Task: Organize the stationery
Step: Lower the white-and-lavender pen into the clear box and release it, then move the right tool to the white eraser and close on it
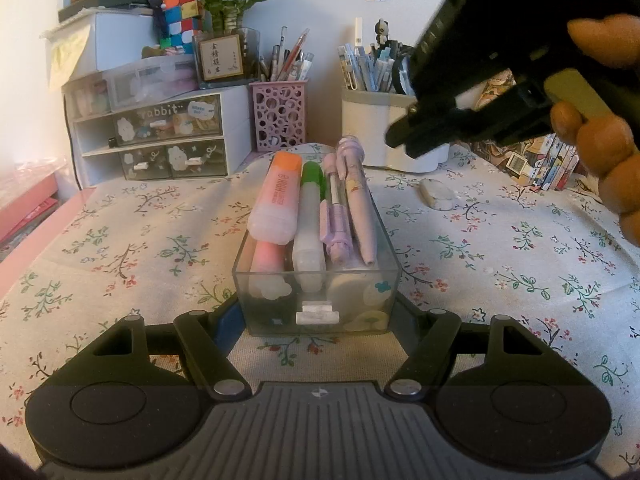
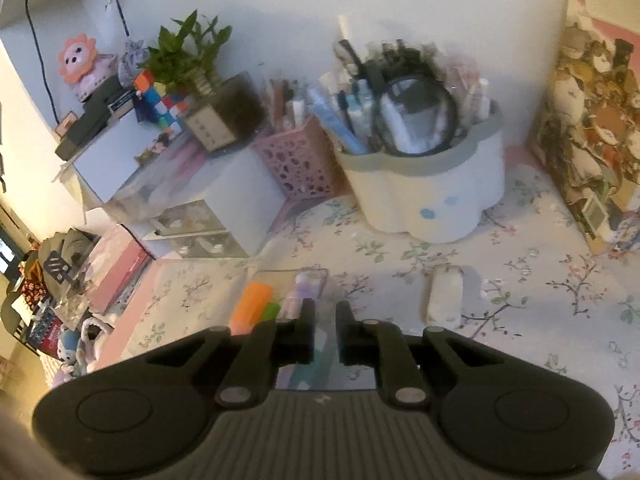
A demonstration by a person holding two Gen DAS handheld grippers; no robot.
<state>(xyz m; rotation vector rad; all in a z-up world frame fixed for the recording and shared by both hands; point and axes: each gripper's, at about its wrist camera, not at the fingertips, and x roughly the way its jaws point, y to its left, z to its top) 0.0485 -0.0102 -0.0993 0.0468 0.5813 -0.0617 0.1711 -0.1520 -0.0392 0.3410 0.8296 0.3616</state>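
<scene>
At 12 o'clock off my left gripper (image 1: 318,312), dead centre on the floral tablecloth (image 1: 120,248), sits the clear drawer (image 1: 316,304), pulled out of its cabinet. My left fingers are spread wide and flank the drawer's near end; I can't tell if the pads actually touch its walls.

My right gripper (image 2: 322,332) hangs above the drawer, fingers a narrow gap apart, nothing between them. The right view is motion-blurred, so treat that as approximate.

Step in hand, as I judge it: get the loaded drawer back to the white drawer unit (image 1: 160,136) at 10 o'clock. To do it well: close the left on the side walls low down, keep the drawer level, and keep the right clear of the pens.

Contents:
- Drawer: orange highlighter (image 1: 276,200) on top of a pink one (image 1: 266,258), green highlighter (image 1: 310,216), two lilac pens (image 1: 348,200). The stack rides above the rim, so it could roll or snag on the slot.
- Pink perforated cup (image 1: 280,114) at 12 o'clock: pens, upright.
- White cloud-shaped holder (image 2: 424,196) at 1 o'clock: packed with pens and a magnifier.
- Loose eraser (image 1: 438,194) on the cloth at 2 o'clock, well apart from the drawer, not yet stowed.
</scene>
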